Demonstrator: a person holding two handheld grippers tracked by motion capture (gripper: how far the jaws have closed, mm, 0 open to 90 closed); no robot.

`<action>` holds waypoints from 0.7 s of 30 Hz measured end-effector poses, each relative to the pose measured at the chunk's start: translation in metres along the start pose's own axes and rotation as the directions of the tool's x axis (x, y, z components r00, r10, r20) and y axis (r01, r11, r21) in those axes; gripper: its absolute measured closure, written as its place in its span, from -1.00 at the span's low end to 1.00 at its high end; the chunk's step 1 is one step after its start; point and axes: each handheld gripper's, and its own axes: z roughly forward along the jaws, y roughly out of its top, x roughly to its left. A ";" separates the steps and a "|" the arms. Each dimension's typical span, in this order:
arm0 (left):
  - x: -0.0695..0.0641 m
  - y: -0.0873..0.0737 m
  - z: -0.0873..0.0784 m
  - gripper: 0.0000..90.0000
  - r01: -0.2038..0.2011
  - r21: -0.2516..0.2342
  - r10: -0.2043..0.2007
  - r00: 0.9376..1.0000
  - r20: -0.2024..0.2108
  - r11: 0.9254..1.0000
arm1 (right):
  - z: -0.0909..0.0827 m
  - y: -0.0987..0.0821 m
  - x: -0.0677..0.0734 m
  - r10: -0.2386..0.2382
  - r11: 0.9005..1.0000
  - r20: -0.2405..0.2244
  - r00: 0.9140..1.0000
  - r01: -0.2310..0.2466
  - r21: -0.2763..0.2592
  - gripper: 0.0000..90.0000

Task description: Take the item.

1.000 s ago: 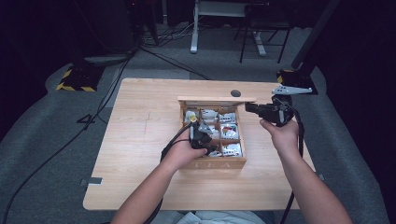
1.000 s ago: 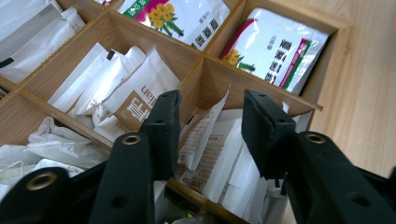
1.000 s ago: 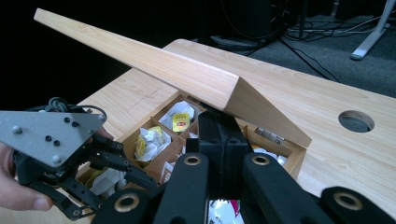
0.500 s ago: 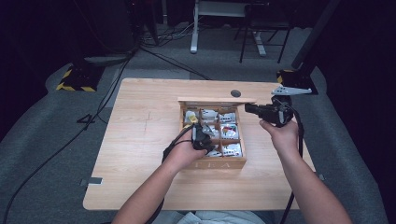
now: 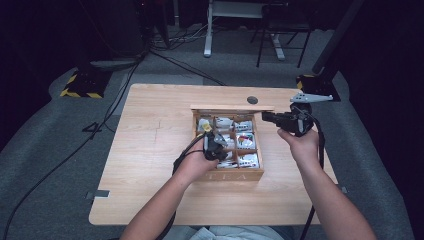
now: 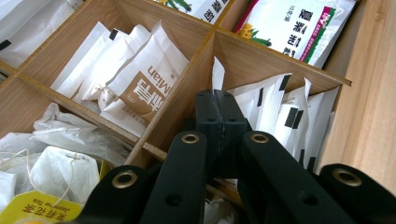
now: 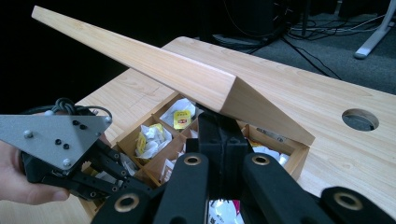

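A wooden tea box (image 5: 235,175) sits right of the table's middle, its compartments packed with sachets. My left gripper (image 5: 216,142) reaches down into the box. In the left gripper view this gripper (image 6: 220,100) is shut on the top edge of a white sachet (image 6: 217,74), which stands among other white sachets in one compartment. My right gripper (image 5: 265,117) is at the box's back right corner. The hinged lid (image 7: 154,63) is raised, and its corner rests on the shut jaws of the right gripper (image 7: 219,121).
The neighbouring compartments hold brown-printed sachets (image 6: 144,84) and loose tea bags with yellow tags (image 6: 42,205). A round cable hole (image 5: 252,100) lies in the table (image 5: 150,150) behind the box. Bare wood spreads to the left. Cables and furniture legs stand on the floor beyond.
My left gripper has shifted slightly inside the box. The right gripper and the raised lid have stayed put.
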 end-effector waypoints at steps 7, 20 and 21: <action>-0.001 0.002 -0.003 1.00 -0.012 -0.027 0.012 1.000 0.021 1.000 | 0.000 0.000 0.000 0.000 1.000 0.000 1.000 0.000 0.000 1.00; -0.003 0.008 -0.024 1.00 0.002 -0.117 0.005 0.998 0.059 0.993 | 0.000 0.001 0.000 -0.001 1.000 0.004 1.000 0.001 0.004 1.00; -0.003 0.009 -0.027 1.00 -0.001 -0.128 0.009 0.998 0.062 0.992 | 0.000 0.002 0.000 -0.001 1.000 0.005 1.000 0.001 0.005 1.00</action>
